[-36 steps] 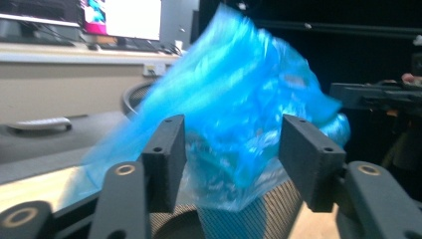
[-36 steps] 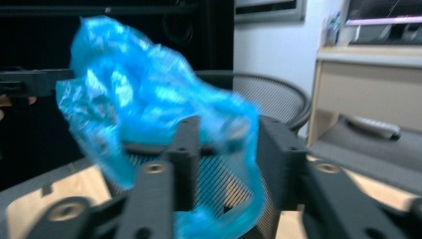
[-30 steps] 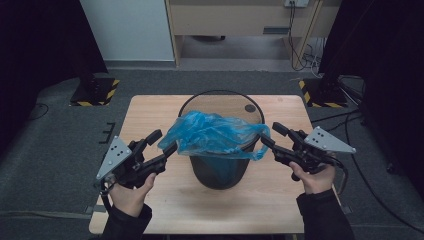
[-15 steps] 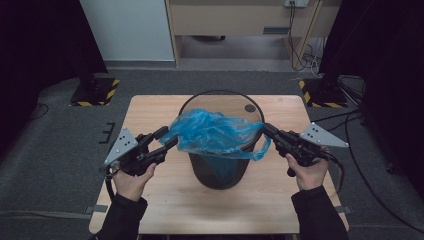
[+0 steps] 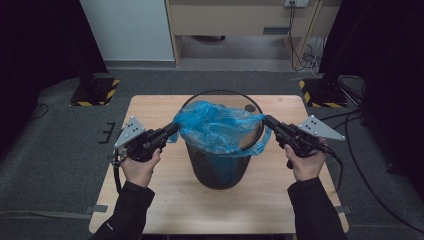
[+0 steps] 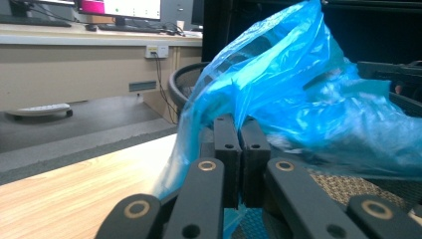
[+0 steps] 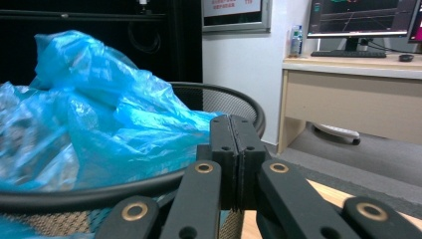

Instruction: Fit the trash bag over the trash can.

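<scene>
A black mesh bin (image 5: 217, 170) stands upright in the middle of the wooden table (image 5: 150, 200). A blue plastic bag (image 5: 215, 127) lies bunched over its rim and hangs partly inside. My left gripper (image 5: 171, 131) comes in from the left; its jaws have just been closing and now pinch the bag's left edge. In the left gripper view the jaws (image 6: 241, 124) are together, with blue film (image 6: 308, 99) between them. My right gripper (image 5: 268, 121) is shut on the bag's right edge at the rim. In the right gripper view its jaws (image 7: 232, 122) meet beside the bag (image 7: 99, 129) and the bin's rim (image 7: 99, 196).
A white panel (image 5: 127, 30) and a beige desk (image 5: 240, 15) stand behind the table. Black stands with yellow-striped bases (image 5: 95, 92) (image 5: 322, 95) flank the far corners. Cables (image 5: 360, 165) run over the grey floor on the right.
Both grippers have moved inward to the bin and shut on the bag's edges. The bag now sits more bunched over the rim.
</scene>
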Demonstrator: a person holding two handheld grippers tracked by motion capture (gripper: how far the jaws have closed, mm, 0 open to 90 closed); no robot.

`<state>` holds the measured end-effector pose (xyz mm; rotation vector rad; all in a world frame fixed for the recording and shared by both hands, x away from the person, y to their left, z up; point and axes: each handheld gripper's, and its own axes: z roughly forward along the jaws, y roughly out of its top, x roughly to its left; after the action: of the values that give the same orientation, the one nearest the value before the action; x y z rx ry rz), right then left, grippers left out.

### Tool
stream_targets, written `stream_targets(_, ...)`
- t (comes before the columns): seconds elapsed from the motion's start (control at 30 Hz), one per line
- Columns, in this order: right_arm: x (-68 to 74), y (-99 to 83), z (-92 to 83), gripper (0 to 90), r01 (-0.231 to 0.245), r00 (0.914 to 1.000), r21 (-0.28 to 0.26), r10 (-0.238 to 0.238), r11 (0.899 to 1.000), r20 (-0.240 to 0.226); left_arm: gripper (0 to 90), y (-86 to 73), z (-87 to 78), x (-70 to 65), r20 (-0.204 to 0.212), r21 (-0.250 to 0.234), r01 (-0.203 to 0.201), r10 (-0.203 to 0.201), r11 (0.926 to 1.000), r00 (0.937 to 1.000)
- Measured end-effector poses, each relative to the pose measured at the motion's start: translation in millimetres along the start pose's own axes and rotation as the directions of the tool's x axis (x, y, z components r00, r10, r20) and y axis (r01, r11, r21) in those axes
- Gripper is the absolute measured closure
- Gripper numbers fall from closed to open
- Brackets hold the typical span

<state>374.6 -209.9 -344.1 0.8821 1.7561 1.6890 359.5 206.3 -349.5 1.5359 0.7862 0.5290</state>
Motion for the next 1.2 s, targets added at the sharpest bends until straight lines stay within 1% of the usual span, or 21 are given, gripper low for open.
stream_targets(0.03,-1.5,0.1,2.3,89.6,0.004,1.0,-0.003,-0.004,1.0,0.004,88.4,0.1,1.3,1.5,-0.002,0.003,0.004,-0.004,1.0,1.0)
stream_targets(0.07,-2.7,0.2,4.6,89.6,0.002,1.0,-0.004,-0.002,1.0,0.007,88.4,0.2,1.4,2.5,-0.017,0.012,0.01,-0.01,0.9999,0.9998)
stream_targets(0.17,-7.0,0.6,12.5,89.6,-0.005,0.9998,-0.006,0.005,1.0,0.02,88.3,0.8,5.6,7.0,-0.024,0.017,0.016,-0.015,0.9997,0.9996)
stream_targets(0.33,-10.4,2.2,24.6,89.6,0.005,0.9991,0.002,-0.005,1.0,0.042,86.2,2.0,11.9,13.8,-0.039,0.028,0.027,-0.026,0.9992,0.9989)
stream_targets(0.5,-12.6,2.5,32.3,89.6,0.012,0.9977,-0.002,-0.011,1.0,0.066,86.4,4.8,15.7,16.0,-0.037,0.045,0.022,-0.02,0.9987,0.9991)
stream_targets(0.67,-17.3,3.8,36.1,89.2,0.007,0.9969,0.006,-0.007,1.0,0.079,86.4,12.8,23.5,20.9,-0.042,0.033,0.024,-0.023,0.9991,0.9989)
stream_targets(0.83,-22.0,2.7,39.8,89.5,-0.014,0.9964,0.002,0.014,1.0,0.084,87.2,21.6,30.0,25.8,-0.043,0.025,0.018,-0.017,0.9995,0.9989)
stream_targets(0.9,-23.2,2.8,41.2,89.5,-0.025,0.9962,0.002,0.025,1.0,0.083,87.1,26.3,34.4,28.3,-0.047,0.022,0.016,-0.015,0.9996,0.9988)
stream_targets(0.97,-25.1,2.9,43.0,89.5,-0.022,0.996,0.01,0.021,1.0,0.087,87.0,30.2,41.9,33.2,-0.061,0.027,0.018,-0.017,0.9995,0.998)
stream_targets(1.13,-30.0,-0.7,50.5,89.2,-0.03,0.9952,0.021,0.028,0.999,0.094,87.0,31.6,59.9,43.8,-0.082,0.031,0.043,-0.041,0.9986,0.9958)
stream_targets(1.2,-32.5,-4.0,54.5,89.3,-0.037,0.995,0.03,0.034,0.999,0.094,87.7,30.4,66.3,47.2,-0.089,0.042,0.046,-0.042,0.9981,0.9952)
